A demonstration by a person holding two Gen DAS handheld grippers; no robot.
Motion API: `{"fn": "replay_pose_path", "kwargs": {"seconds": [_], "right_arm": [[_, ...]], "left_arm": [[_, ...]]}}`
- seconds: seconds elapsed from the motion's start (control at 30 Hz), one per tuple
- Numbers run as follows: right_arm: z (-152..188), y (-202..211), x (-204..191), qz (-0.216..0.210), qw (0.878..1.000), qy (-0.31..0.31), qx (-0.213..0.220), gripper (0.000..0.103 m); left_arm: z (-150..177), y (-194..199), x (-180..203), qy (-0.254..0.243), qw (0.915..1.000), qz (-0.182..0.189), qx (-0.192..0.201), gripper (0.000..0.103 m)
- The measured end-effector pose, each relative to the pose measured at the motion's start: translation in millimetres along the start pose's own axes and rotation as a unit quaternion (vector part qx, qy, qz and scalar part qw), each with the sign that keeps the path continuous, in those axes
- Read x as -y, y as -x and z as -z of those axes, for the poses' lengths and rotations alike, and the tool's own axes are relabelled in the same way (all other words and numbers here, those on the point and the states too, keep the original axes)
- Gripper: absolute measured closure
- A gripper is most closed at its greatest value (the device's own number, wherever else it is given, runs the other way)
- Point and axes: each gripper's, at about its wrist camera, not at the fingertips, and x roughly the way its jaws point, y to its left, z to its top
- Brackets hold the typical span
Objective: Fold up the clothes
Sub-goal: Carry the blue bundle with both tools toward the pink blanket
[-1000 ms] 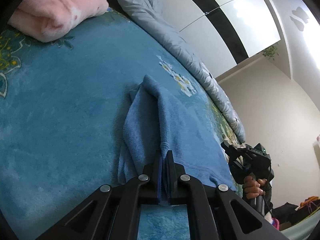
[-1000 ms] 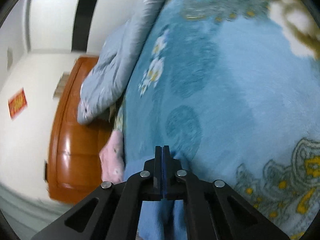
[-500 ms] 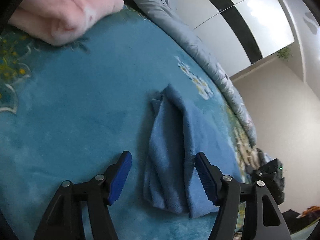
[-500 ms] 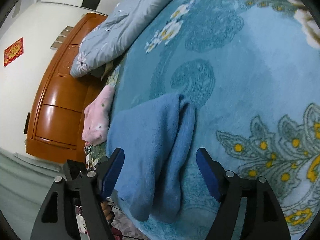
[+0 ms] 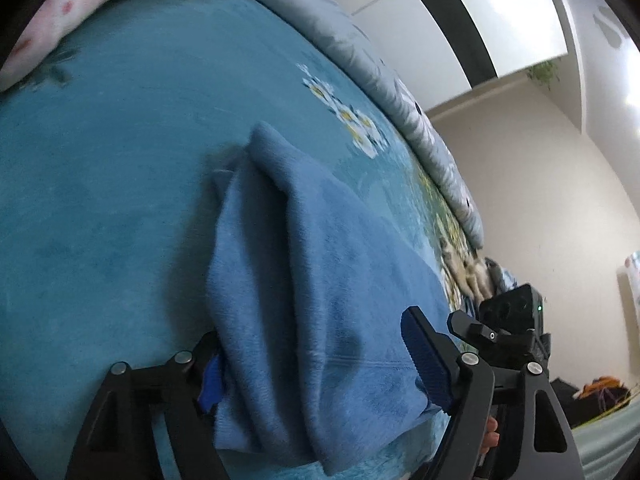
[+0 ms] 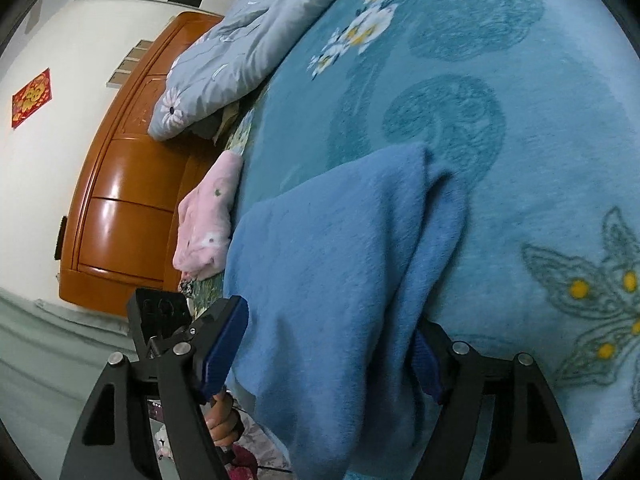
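Two grippers, one garment: a blue fleece piece lies on a bed between spread jaws.

Bed: teal plush blanket (image 5: 120, 184) with white flowers and paisley motifs covers the whole mattress; it carries everything else.

Duvet: grey-blue quilt (image 6: 248, 44) bunched along the far edge of the bed, beside a white wall with a black stripe.

Footboard: glossy orange-brown wooden panel (image 6: 120, 208), seen in the right wrist view past the bed's left-hand edge.

Blue garment: folded lengthwise in loose layers (image 5: 304, 288), lying at the near edge of the bed with its lower end draping slightly over that edge; a raised ridge runs along its length.

Pink garment: folded bundle (image 6: 208, 220) at the bed's edge next to the footboard, apart from the blue piece; in the left wrist view it sits at the far left corner.

Left gripper: (image 5: 316, 364) jaws have just been opening and stand wide, straddling the near end of the blue garment; the left pad is partly hidden by cloth, the right pad (image 5: 426, 364) sits clear above it. No grip shows.

Right gripper: (image 6: 328, 356) jaws apart, the garment's near end between them; the right pad is partly tucked behind cloth, the left pad (image 6: 224, 344) stands free at the cloth's edge.

Hand: fingers (image 6: 222, 420) wrapped on the other gripper's handle, low in the right wrist view.
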Motion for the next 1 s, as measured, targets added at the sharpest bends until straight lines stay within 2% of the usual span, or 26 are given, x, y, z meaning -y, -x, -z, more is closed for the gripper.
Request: {"fn": "replay_pose_path", "kwargs": {"seconds": [0.2, 0.23, 0.27, 0.3, 0.37, 0.47, 0.57, 0.77, 1.0], "right_arm": [[1, 1, 3, -0.01, 1.0, -0.009, 0.004, 0.03], [1, 1, 4, -0.007, 1.0, -0.011, 0.004, 0.032], [1, 1, 5, -0.003, 1.0, -0.014, 0.003, 0.039], [1, 0, 6, 0.002, 1.0, -0.016, 0.002, 0.05], [1, -1, 9, 0.011, 1.0, -0.023, 0.001, 0.058], [2, -4, 9, 0.019, 0.999, -0.029, 0.0, 0.064], [1, -2, 1, 0.031, 0.999, -0.017, 0.001, 0.078], [5, 7, -25, 0.036, 0.999, 0.007, 0.007, 0.082], [17, 5, -59, 0.033, 0.999, 0.042, 0.0, 0.082]], "left_arm": [[0, -5, 2, 0.006, 0.9998, 0.018, 0.002, 0.025], [0, -4, 1, 0.007, 0.9998, 0.02, 0.004, 0.03], [1, -4, 0, 0.012, 0.9996, 0.024, 0.005, 0.041], [2, -6, -3, 0.021, 0.9994, 0.027, 0.004, 0.046], [3, -9, -8, 0.034, 0.9991, 0.023, 0.004, 0.063], [5, -11, -8, 0.034, 0.9994, 0.009, 0.008, 0.069], [4, -13, -5, 0.031, 0.9995, 0.007, 0.0, 0.079], [8, 3, 7, 0.013, 0.9999, 0.002, 0.001, 0.081], [18, 41, 9, 0.009, 0.9995, 0.009, 0.027, 0.081]]}}
